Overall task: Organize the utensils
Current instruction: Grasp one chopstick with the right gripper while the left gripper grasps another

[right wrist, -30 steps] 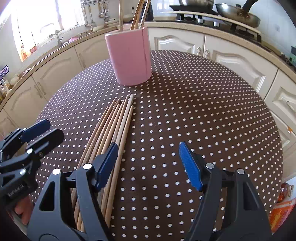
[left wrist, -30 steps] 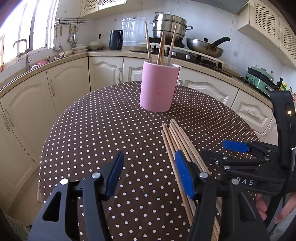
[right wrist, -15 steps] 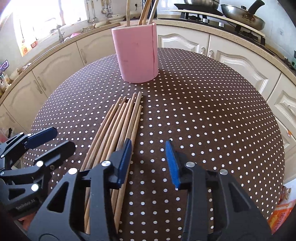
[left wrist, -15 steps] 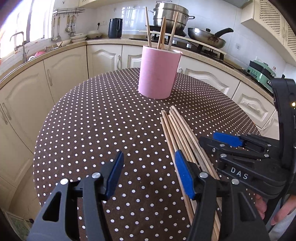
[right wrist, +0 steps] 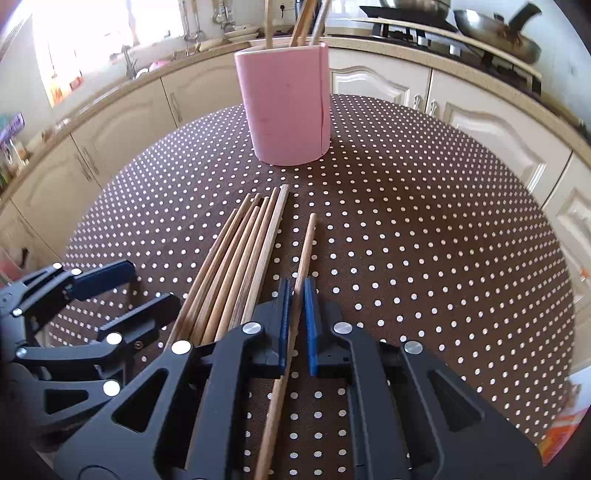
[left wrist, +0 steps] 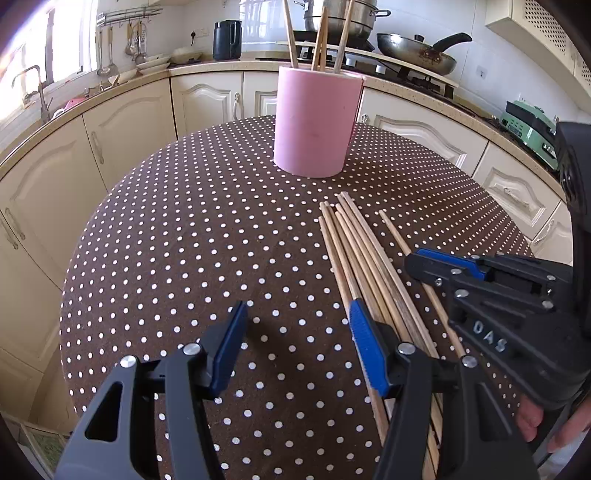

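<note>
R gripper [right wrist: 295, 325] clamped on single chopstick [right wrist: 304, 251], right of bundle [right wrist: 236, 266] | L gripper [left wrist: 295, 347] half-open, empty | pink holder [left wrist: 314, 122] far

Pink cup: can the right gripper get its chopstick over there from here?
Probably yes. The right gripper is shut on one chopstick, apart from the bundle. Bare tablecloth lies ahead to the pink cup; the left gripper sits off to the side.

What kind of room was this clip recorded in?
A home kitchen, most likely: a frying pan and a steel stockpot sit on a stove, cream cabinets run under a curved counter, and ladles hang beside the window.
</note>
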A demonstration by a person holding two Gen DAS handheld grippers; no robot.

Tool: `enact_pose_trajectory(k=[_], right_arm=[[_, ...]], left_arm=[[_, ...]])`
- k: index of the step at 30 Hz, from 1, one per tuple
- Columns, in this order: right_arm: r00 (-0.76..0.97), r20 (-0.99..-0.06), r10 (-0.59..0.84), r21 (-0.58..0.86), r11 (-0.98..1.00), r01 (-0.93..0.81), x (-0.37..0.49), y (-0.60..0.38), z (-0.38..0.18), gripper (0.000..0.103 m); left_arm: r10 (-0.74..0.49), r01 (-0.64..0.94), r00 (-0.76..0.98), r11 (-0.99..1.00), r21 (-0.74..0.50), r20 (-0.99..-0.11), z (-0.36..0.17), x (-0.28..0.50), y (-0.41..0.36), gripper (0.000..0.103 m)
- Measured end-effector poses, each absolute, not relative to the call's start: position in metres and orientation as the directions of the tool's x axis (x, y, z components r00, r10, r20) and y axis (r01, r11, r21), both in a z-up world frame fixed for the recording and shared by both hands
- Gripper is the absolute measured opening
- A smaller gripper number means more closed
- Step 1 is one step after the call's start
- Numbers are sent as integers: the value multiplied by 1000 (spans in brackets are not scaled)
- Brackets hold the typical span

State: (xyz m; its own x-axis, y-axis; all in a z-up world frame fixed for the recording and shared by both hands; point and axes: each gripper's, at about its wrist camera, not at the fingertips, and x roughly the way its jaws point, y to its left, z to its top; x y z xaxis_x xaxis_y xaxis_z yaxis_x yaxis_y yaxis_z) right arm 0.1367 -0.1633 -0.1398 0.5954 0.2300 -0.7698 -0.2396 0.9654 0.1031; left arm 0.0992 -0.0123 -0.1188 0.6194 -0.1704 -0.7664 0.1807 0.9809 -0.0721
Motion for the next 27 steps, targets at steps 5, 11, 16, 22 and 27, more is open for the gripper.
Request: enact_pose_trajectory(k=[5, 11, 16, 22, 27], right_arm=[[592, -763, 258, 143, 961, -235, 135, -172, -139, 8], [592, -761, 266, 159, 961, -227, 134, -171, -139, 8], [590, -758, 277, 179, 959, -221, 130, -173, -138, 7], [590, -752, 293, 202, 955, -215, 130, -175, -139, 7], [580, -742, 337, 238, 941, -242, 130, -175, -138, 6]], left_arm=[[-143, 181, 625, 983, -36, -767, -120, 103, -21, 61], [-105, 170, 605, 985, -1, -789, -120, 111, -29, 65], [-55, 137, 569, 990, 28, -820, -119, 119, -36, 65], [-48, 125, 568, 992, 28, -821, -117, 127, -36, 45], [-65, 136, 588, 990, 19, -806, -116, 126, -36, 7]])
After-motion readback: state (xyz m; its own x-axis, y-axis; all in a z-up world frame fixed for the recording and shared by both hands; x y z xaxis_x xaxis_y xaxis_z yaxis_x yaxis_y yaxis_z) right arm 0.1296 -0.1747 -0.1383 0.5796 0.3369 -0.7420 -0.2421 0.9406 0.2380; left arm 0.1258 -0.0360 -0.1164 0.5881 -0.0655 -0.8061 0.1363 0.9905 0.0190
